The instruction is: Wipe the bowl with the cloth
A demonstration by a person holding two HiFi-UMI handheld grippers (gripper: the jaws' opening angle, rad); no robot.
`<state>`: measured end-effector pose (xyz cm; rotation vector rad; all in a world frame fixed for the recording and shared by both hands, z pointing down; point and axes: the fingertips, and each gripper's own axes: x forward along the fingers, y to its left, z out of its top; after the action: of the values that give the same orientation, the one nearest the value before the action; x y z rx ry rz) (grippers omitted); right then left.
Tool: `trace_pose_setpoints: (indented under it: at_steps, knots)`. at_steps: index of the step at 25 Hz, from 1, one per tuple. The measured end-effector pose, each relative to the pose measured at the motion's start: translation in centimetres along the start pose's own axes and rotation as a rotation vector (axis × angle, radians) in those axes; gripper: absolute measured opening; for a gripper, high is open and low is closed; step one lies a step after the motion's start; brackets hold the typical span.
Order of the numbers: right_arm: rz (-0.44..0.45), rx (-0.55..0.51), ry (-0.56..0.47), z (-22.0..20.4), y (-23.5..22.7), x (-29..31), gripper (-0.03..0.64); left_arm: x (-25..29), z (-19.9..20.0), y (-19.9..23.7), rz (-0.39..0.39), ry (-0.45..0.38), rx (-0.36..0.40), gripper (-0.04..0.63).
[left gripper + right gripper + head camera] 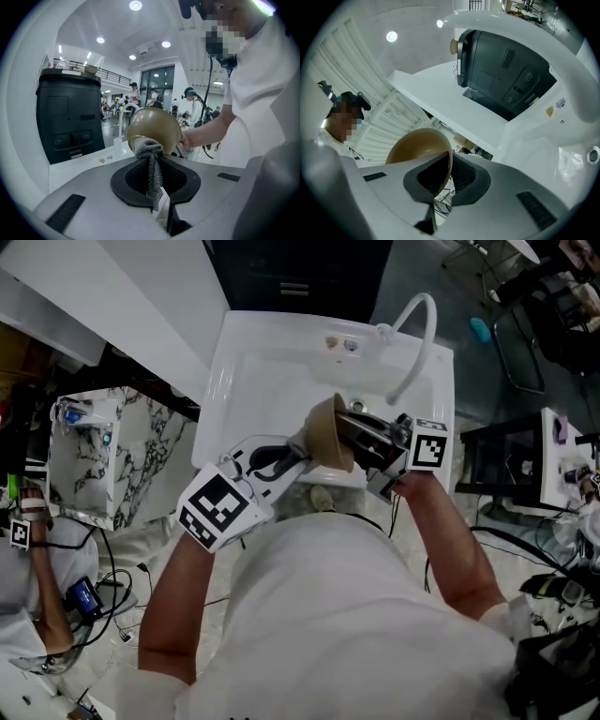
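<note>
Cloth point(149, 150), grey and knitted, clamped between the shut jaws of the left gripper point(157, 186): a tail hanging down through the jaws, a bunched wad just ahead of them, pressed on the foot ring of the bowl point(154, 124). Outer underside of the bowl turned toward these jaws. Opposite, right gripper point(445, 180) closed on the bowl's rim, one jaw inside the tan hollow, the other outside, the thin wall pinched between. Bowl carried in the air on its side, between the two pairs of jaws, touching nothing else. Below and beyond both, white sink point(281, 362) with a curved faucet point(419, 338) at its far side; past that, a black appliance point(68, 117) on the white bench.

Step in hand, as a judgement: wiping the outside base, likely somewhere midway; no cloth on the inside in these views.

To do it well:
- Press with the wad, never with the hard jaw tips.
- Sweep in circles round the foot ring, then outward toward the rim.
- Turn the bowl with the right wrist rather than stretching the left.
- Push toward the right jaws, not across them: risk of pivot or slip with so narrow an edge pinched on a smooth surface.
- Grip the rim firmly, without crushing.
- Work low over the sink, against a drop.
- Re-bunch on any thinning of the wad, before jaw on glaze.
</note>
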<state>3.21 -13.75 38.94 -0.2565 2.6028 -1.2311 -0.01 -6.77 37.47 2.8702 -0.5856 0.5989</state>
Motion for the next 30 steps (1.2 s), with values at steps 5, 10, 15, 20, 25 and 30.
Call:
trace_pose_setpoints:
  at_steps: [5, 10, 15, 20, 25, 30]
  knots:
    - [-0.029, 0.0, 0.008, -0.1, -0.6, 0.0, 0.02, -0.2, -0.6, -0.5, -0.019, 0.014, 0.0, 0.035]
    - [-0.052, 0.005, 0.013, -0.3, -1.2, 0.0, 0.02, -0.3, -1.4, -0.5, -0.018, 0.018, -0.044, 0.035]
    - [-0.109, 0.008, 0.012, -0.3, -2.6, 0.2, 0.02, -0.8, -2.4, -0.3, -0.012, 0.016, -0.133, 0.035]
    - [-0.221, 0.039, 0.022, -0.5, -5.3, 0.3, 0.02, -1.6, -3.0, -0.1, 0.012, 0.001, -0.18, 0.035]
    - [-0.333, 0.004, 0.097, -1.5, -8.0, 0.7, 0.02, -2.0, -3.2, 0.4, 0.061, -0.005, -0.204, 0.035]
    - [-0.412, -0.037, 0.179, -3.1, -10.9, 2.6, 0.02, -2.7, -3.8, 1.8, 0.134, -0.003, -0.258, 0.035]
